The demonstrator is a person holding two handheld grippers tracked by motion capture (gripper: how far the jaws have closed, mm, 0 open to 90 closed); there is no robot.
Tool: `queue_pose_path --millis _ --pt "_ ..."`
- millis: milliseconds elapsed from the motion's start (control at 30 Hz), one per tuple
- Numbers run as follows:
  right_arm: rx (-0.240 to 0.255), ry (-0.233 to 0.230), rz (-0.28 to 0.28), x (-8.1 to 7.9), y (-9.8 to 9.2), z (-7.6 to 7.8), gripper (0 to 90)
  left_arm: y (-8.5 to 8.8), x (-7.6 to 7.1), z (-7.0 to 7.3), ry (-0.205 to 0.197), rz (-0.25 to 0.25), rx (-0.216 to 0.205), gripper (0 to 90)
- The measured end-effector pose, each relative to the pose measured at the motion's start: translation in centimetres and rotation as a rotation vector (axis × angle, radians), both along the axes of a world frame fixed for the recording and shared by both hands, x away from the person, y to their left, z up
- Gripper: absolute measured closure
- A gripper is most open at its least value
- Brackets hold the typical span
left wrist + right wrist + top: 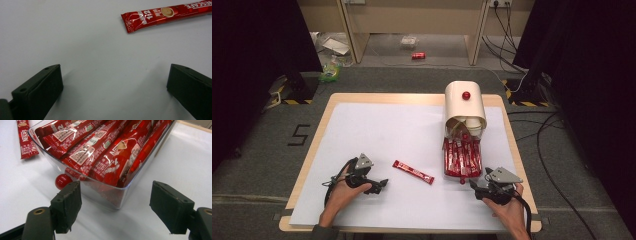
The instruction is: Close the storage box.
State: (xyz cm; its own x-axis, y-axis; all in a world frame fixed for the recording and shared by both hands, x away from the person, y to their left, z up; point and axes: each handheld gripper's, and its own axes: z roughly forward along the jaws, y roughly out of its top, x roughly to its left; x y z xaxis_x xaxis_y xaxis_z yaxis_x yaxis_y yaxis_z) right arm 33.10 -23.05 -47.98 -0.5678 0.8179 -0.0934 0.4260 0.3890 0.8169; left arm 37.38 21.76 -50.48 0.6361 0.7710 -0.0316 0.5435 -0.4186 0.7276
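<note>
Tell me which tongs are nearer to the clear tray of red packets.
Right. The right tongs stand open just before the tray's near end. The left tongs are far across the table, beyond the loose packet.

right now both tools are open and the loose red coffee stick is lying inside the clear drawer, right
Not quite. The loose red coffee stick lies on the white table sheet, left of the clear drawer, as the high view shows. Both the left tool and right tool are open.
</note>
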Motion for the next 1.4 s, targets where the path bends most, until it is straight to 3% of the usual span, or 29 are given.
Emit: queue_pose_path --millis 467,1400 --pt "-0.022 0.015 -0.002 0.6 0.4 0.1 22.9 0.0 0.0 0.0 0.0 -0.001 -0.001 0.0" --pt "0.041 -0.064 -0.062 1.9 0.7 0.3 23.5 0.0 0.0 0.0 0.0 -0.001 -0.001 0.0"
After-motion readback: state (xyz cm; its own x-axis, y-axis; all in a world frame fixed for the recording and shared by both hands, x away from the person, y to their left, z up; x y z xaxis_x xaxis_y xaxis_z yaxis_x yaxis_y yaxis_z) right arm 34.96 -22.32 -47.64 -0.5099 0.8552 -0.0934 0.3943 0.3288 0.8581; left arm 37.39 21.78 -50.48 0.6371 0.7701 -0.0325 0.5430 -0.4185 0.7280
